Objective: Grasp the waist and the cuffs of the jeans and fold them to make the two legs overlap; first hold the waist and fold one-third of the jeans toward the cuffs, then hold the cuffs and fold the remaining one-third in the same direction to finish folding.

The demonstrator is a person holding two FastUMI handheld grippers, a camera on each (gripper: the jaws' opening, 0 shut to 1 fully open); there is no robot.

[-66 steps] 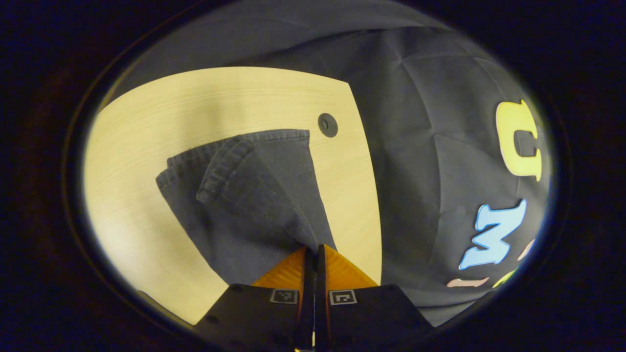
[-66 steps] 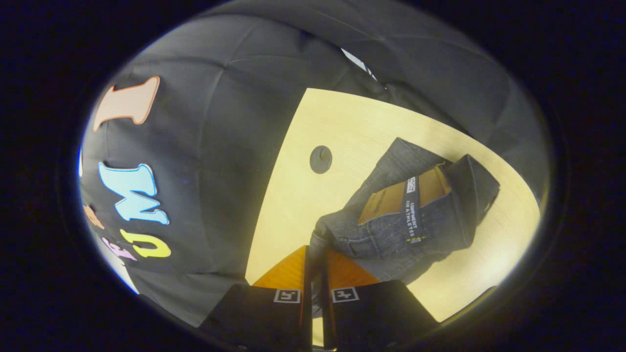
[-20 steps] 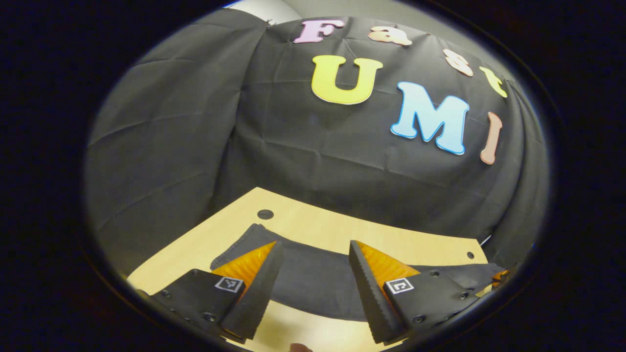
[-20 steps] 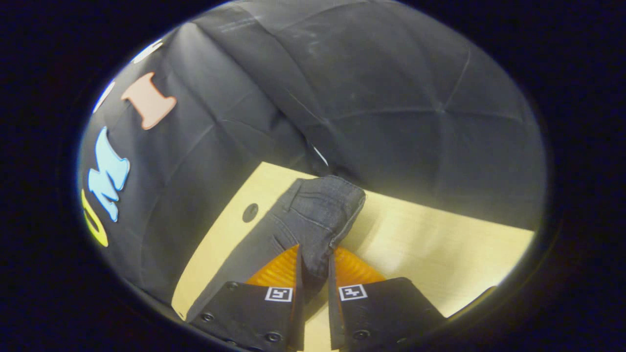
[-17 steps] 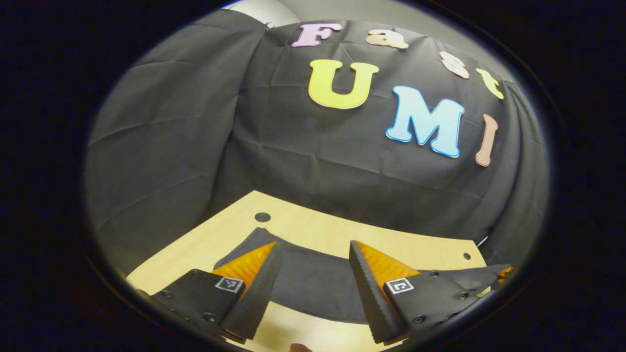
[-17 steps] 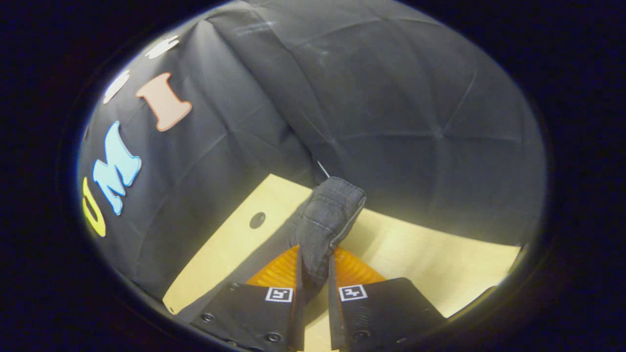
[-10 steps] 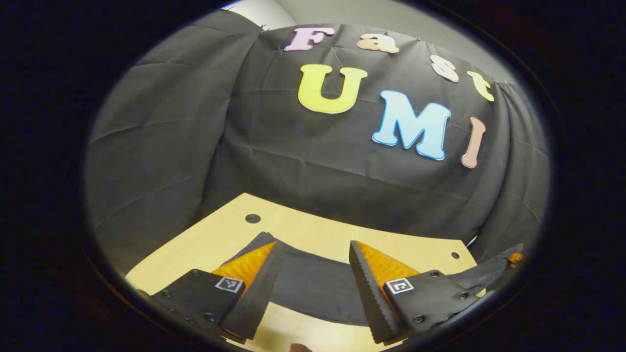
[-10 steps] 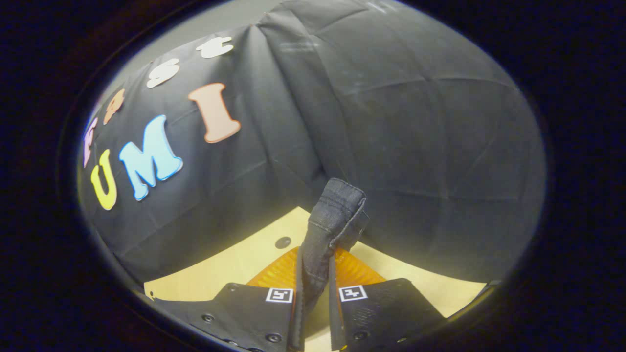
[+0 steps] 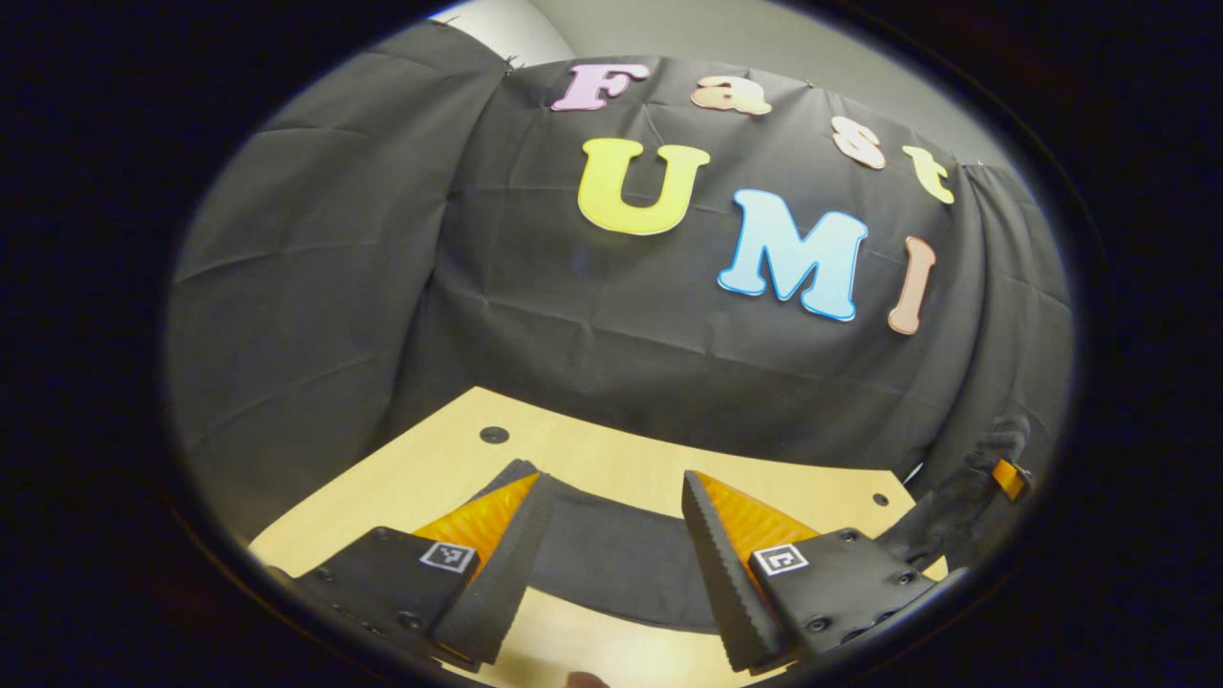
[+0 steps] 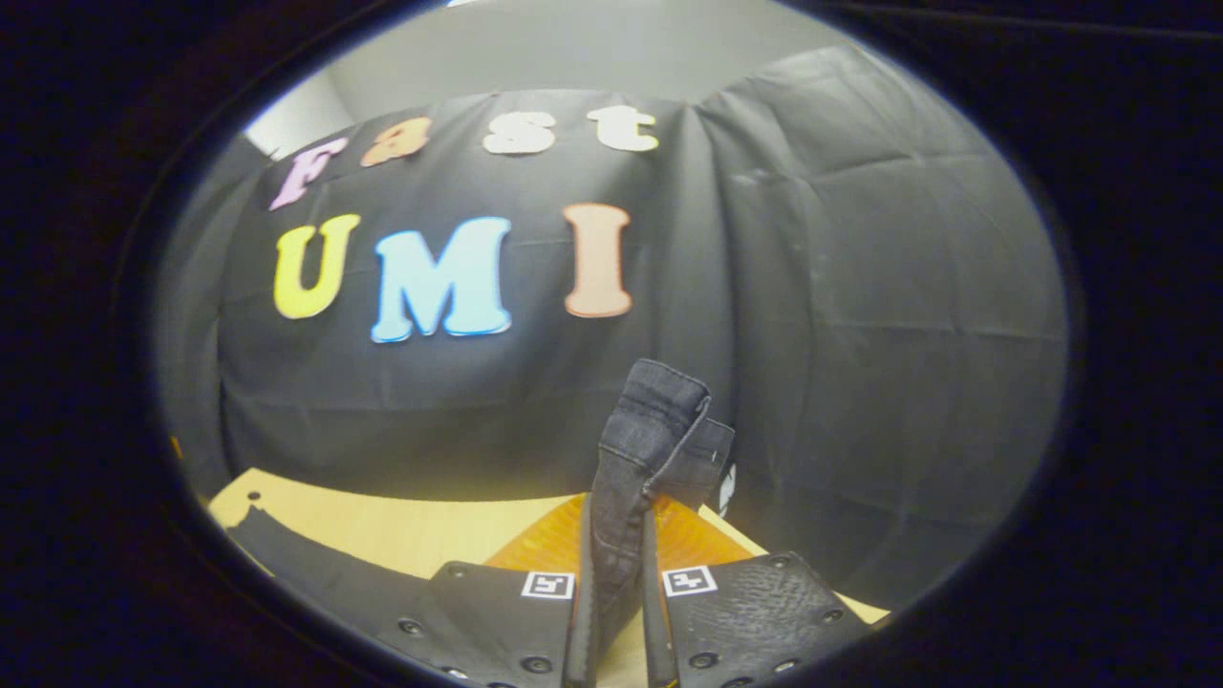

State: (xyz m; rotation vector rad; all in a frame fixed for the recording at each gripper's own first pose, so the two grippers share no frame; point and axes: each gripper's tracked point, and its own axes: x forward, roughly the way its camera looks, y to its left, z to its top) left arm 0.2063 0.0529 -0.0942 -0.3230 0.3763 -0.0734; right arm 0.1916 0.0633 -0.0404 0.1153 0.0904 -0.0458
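Note:
Dark jeans (image 9: 611, 564) lie stretched across the light wooden table (image 9: 621, 459). My left gripper (image 9: 613, 483) is open just above them, one finger to each side of the flat cloth, with nothing held. My right gripper (image 10: 616, 521) is shut on the waist end of the jeans (image 10: 659, 420), whose stitched denim fold sticks up between its fingers. From there the rest of the jeans (image 10: 306, 564) trails down and left over the table (image 10: 411, 530). In the left gripper view, the right gripper (image 9: 1003, 475) is raised at the far right edge.
The table has small round holes near its back corners (image 9: 494, 435) (image 9: 879, 499) (image 10: 253, 496). The black cloth wall (image 9: 669, 315) hangs close behind the table's back edge and wraps both sides. Bare table lies behind the jeans.
The left gripper, shut on the cuffs 3.3 s ago, now stands open over the flat jeans. The right gripper has swung upward and level with the waist still in it.

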